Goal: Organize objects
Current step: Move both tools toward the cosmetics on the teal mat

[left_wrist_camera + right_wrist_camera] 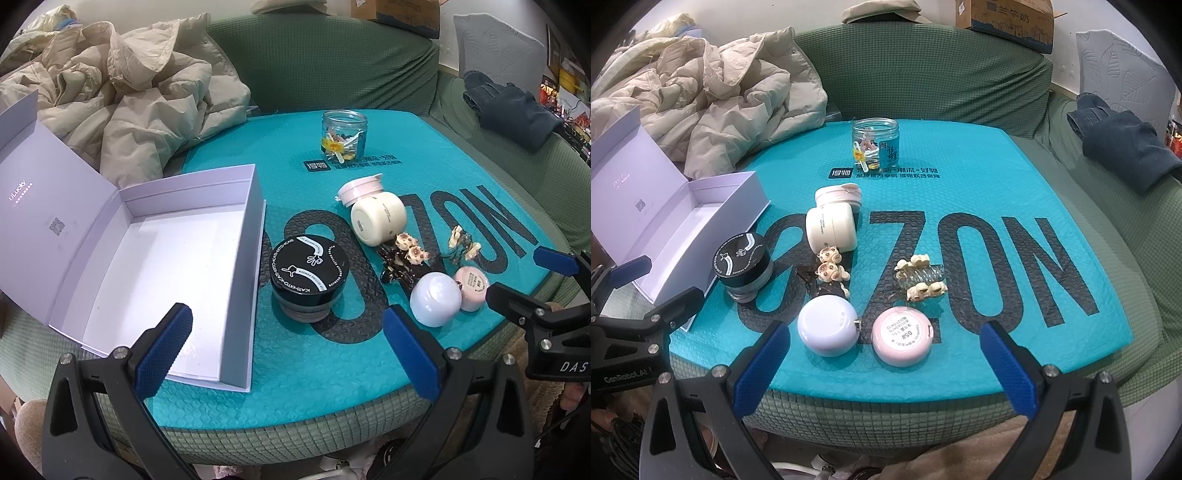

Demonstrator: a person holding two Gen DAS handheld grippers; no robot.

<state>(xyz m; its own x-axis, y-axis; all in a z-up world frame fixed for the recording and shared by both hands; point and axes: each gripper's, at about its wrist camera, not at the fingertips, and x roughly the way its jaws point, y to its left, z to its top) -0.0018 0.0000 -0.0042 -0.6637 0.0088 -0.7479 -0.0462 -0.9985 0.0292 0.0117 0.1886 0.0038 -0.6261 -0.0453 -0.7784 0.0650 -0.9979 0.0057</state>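
Observation:
An open, empty lavender box (155, 266) (683, 221) lies at the left on a teal OZON mailer (332, 350) (997, 177). Beside it stand a black jar (308, 277) (744, 266), a cream jar on its side (376, 218) (831, 229), a pink lid (360, 188) (837, 195), a white round case (436, 299) (827, 325), a pink round case (472, 288) (901, 336), two hair claws (406, 258) (919, 280), and a clear jar of clips (343, 136) (874, 144). My left gripper (288, 350) is open in front of the black jar. My right gripper (886, 369) is open in front of the two round cases.
The mailer rests on a green sofa cushion (314, 439) (1108, 258). A beige puffer jacket (129, 103) (713, 92) is heaped at the back left. A dark garment (513, 110) (1123, 144) lies on the right. A cardboard box (1008, 18) sits on the sofa back.

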